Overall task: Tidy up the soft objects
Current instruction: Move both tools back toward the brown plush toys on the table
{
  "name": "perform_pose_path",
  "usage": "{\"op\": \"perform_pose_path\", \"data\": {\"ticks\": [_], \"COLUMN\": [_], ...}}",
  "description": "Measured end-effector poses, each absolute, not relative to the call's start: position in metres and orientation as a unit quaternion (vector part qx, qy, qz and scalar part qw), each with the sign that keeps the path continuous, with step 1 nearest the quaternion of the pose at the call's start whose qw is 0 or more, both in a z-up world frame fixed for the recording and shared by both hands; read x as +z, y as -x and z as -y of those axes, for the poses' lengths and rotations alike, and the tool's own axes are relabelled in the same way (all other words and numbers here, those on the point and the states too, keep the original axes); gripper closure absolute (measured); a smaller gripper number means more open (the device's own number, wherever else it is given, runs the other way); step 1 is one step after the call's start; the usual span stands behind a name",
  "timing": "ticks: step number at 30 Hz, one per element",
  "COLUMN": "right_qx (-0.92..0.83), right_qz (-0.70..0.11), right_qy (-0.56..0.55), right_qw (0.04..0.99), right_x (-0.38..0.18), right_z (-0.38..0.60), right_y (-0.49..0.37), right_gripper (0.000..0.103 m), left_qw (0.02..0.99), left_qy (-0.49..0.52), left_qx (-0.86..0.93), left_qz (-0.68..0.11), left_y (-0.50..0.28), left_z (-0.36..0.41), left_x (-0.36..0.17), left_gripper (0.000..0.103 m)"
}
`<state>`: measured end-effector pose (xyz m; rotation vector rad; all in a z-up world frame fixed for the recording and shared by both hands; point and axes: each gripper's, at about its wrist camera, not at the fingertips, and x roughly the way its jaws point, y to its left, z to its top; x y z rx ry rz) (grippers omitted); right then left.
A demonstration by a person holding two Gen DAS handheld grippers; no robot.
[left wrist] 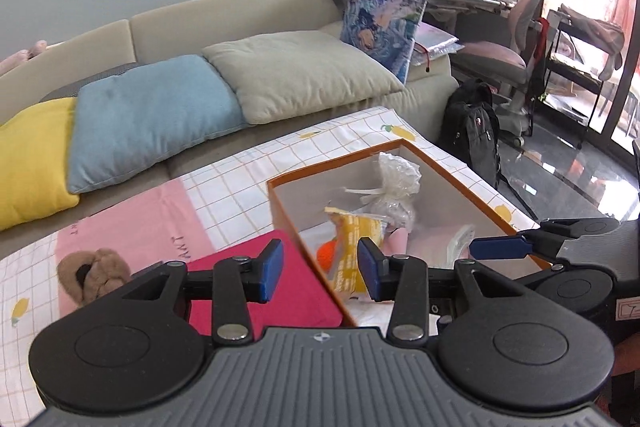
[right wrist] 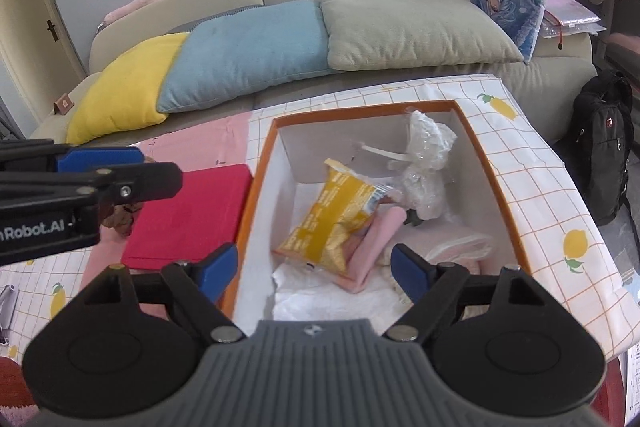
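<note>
Both tools empty, jaws apart: left tool [left wrist: 319, 273], right tool [right wrist: 314, 271], above orange-rimmed cardboard box [right wrist: 486, 155] mid-frame. Yellow crinkly snack packet [right wrist: 332, 217] inside. Brown plush toy [left wrist: 94, 273], lower left on checked surface [left wrist: 248, 179], likely next; needs left tool's reach.

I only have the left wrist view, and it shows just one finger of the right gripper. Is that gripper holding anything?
Observer: No. The right gripper is open with nothing between its fingers, pointing into the near end of the orange box.
Operator: My own gripper blocks the box floor nearest me. What's there?
Observer: Crumpled white paper covers it, with the yellow packet just beyond, lying against a folded pink cloth.
</note>
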<state>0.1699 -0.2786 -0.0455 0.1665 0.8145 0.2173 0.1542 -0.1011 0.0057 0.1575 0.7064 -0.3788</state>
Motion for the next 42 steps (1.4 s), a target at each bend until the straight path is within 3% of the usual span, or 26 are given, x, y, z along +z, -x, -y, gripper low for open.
{"op": "perform_pose_path", "data": {"ticks": [5, 11, 34, 36, 40, 42], "right_qx": [0.096, 0.138, 0.226, 0.233, 0.254, 0.263], "right_qz": [-0.376, -0.398, -0.361, -0.360, -0.364, -0.364], "right_qy": [-0.081, -0.056, 0.062, 0.082, 0.111, 0.121], "right_qw": [0.918, 0.905, 0.903, 0.900, 0.889, 0.885], "right_x": [-0.042, -0.046, -0.048, -0.049, -0.052, -0.052], "right_z": [0.256, 0.220, 0.105, 0.093, 0.073, 0.065], "right_y": [-0.147, -0.129, -0.119, -0.123, -0.138, -0.148], "right_gripper": [0.012, 0.020, 0.018, 0.021, 0.036, 0.037], "left_qw": [0.923, 0.920, 0.925, 0.924, 0.922, 0.923], "left_qy": [-0.072, -0.045, 0.075, 0.079, 0.084, 0.075], "left_qx": [-0.162, -0.139, -0.033, -0.030, -0.029, -0.031], "left_qz": [-0.341, -0.363, -0.372, -0.372, -0.377, -0.376], "left_y": [-0.130, -0.105, -0.067, -0.068, -0.077, -0.084], "left_z": [0.075, 0.039, -0.086, -0.091, -0.099, -0.102], "left_x": [0.000, -0.018, -0.058, -0.059, -0.062, -0.061], "left_gripper": [0.053, 0.053, 0.053, 0.053, 0.053, 0.053]}}
